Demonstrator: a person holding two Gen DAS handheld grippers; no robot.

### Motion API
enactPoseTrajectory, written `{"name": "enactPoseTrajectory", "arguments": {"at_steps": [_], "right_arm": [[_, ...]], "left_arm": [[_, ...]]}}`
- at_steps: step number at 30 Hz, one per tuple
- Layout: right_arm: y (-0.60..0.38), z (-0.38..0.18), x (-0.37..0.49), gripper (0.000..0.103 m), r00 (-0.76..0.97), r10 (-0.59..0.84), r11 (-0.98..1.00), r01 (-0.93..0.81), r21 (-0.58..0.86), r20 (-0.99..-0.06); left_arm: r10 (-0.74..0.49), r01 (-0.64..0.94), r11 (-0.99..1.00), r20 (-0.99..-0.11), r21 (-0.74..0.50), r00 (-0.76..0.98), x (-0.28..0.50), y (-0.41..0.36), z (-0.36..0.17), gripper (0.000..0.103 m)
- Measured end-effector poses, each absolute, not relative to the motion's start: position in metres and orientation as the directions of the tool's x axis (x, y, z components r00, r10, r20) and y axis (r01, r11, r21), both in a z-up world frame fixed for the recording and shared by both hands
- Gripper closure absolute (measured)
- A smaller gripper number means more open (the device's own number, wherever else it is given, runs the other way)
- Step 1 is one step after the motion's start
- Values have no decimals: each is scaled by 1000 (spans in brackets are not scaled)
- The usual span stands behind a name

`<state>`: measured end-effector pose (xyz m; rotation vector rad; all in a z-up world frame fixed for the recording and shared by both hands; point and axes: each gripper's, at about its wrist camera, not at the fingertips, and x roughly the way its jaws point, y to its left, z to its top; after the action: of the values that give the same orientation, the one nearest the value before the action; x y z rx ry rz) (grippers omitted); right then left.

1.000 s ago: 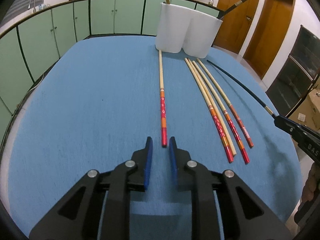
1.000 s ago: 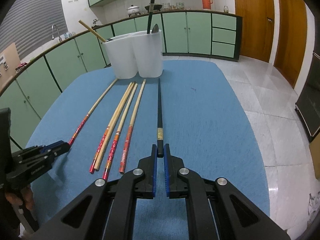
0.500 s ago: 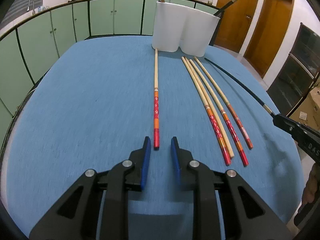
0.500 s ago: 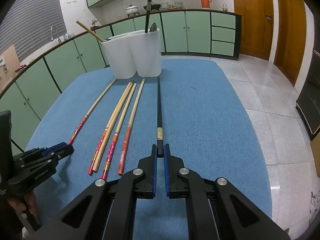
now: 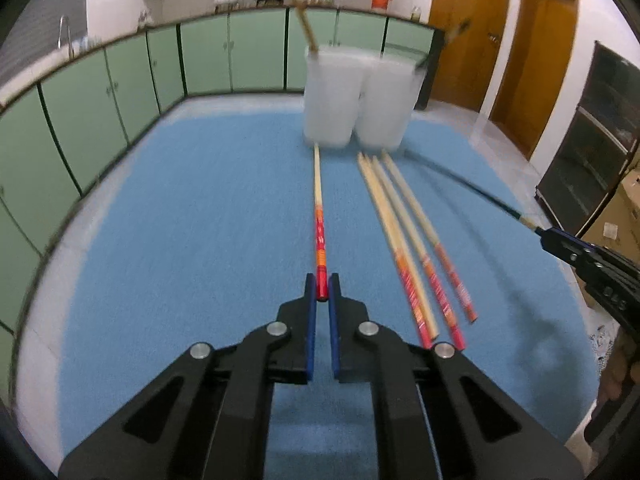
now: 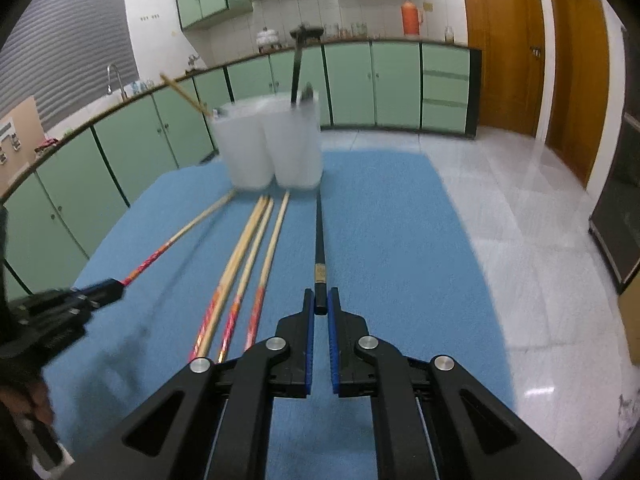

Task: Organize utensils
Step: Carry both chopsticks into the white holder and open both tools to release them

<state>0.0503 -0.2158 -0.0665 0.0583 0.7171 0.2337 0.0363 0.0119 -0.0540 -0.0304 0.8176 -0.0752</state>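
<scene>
My left gripper has just closed and pinches the red end of a bamboo chopstick, whose tip reaches toward the white holder. My right gripper is clamped on a black chopstick, right of three bamboo ones lying before the holder.
</scene>
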Motion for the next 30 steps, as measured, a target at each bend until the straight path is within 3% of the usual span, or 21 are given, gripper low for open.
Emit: {"name": "enactPoseTrajectory", "arguments": {"at_steps": [11,23,30], "right_arm": [[-228,18,71,97,811,275,960,-256,109,-517],[-203,87,111,97,767,410,899,-431,78,-494],[-191,136,129,97,758,489,859,-504,88,-430]], "left_arm": [[-113,87,993,-541,-74,833,37,26,59,98],[-197,153,980,-480,-130,855,85,14,98,98],[-218,182,975,-388,-127,896,97,13,142,98]]}}
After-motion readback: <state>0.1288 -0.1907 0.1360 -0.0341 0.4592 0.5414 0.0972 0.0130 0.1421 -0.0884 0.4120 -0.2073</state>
